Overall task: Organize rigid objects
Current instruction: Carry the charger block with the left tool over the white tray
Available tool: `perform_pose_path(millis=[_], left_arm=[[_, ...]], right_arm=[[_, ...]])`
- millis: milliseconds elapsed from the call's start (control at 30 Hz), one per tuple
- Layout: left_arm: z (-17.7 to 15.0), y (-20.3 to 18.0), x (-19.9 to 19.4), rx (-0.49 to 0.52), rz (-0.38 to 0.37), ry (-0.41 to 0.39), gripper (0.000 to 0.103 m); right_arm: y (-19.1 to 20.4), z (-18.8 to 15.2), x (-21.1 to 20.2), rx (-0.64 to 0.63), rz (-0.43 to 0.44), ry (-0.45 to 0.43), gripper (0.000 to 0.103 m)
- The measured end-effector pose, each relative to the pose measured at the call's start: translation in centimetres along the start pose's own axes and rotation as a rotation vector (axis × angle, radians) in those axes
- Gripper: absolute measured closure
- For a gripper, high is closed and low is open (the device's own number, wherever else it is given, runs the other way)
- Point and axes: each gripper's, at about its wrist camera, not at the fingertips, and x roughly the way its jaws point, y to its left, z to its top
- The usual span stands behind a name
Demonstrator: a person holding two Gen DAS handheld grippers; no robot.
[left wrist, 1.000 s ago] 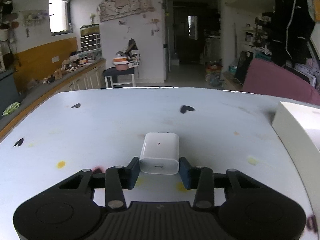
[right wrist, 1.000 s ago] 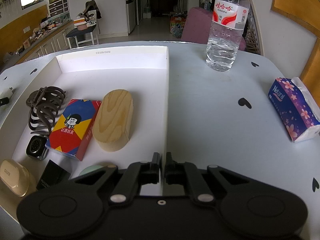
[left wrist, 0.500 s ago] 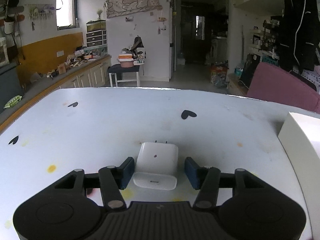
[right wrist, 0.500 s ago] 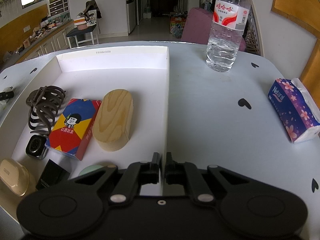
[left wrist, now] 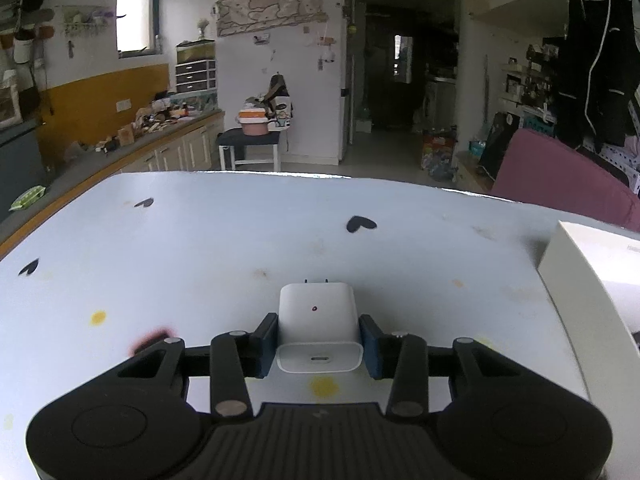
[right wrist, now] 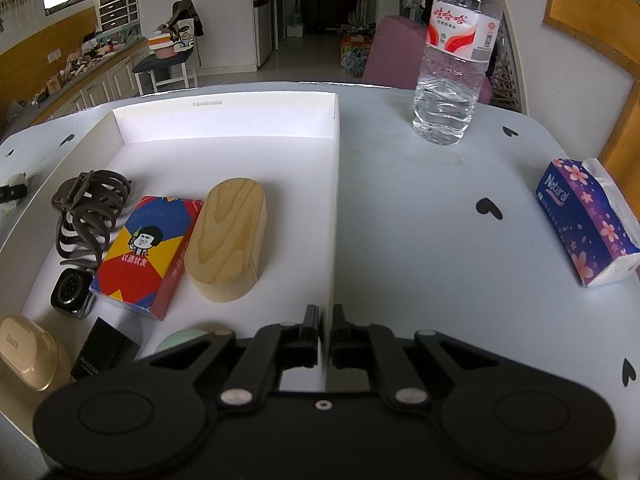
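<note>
Grippers at work — left gripper [left wrist: 319, 340] closing on the white plastic charger block [left wrist: 317, 314] at lower centre, right gripper [right wrist: 325, 330] clenched on the white cardboard tray's wall [right wrist: 335, 208] — steadying it, apparently.

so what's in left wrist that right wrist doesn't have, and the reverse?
Left wrist only: the left gripper, jaws closing on the white charger, which stands between them.
Right wrist only: the right gripper shut on the tray's right wall; wooden block, card box, hair claw, watch, water bottle, tissue pack.
Both: the white tray and the table with black heart marks.
</note>
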Motion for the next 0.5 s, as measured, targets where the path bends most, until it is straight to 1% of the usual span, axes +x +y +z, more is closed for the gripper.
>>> perform_pose_path(millis=[100, 267, 400, 500], left_arm=[[-0.7, -1.0, -1.1, -0.002, 0.032, -0.001, 0.060], [-1.4, -2.1, -2.8, -0.012, 0.033, 0.001, 0.060], [0.0, -3.6, -4.9, -0.035, 0.003, 0.016, 0.060], [1.4, -5.5, -6.7, -0.005, -0.029, 0.027, 0.060]], right_arm=[[0.0, 0.0, 0.0, 0.001, 0.000, 0.000, 0.097], [0.1, -0.1, 0.0, -0.001, -0.001, -0.001, 0.097], [0.1, -0.1, 0.0, -0.001, 0.000, 0.000, 0.097], [0.1, -0.1, 0.0, -0.001, -0.001, -0.001, 0.097]])
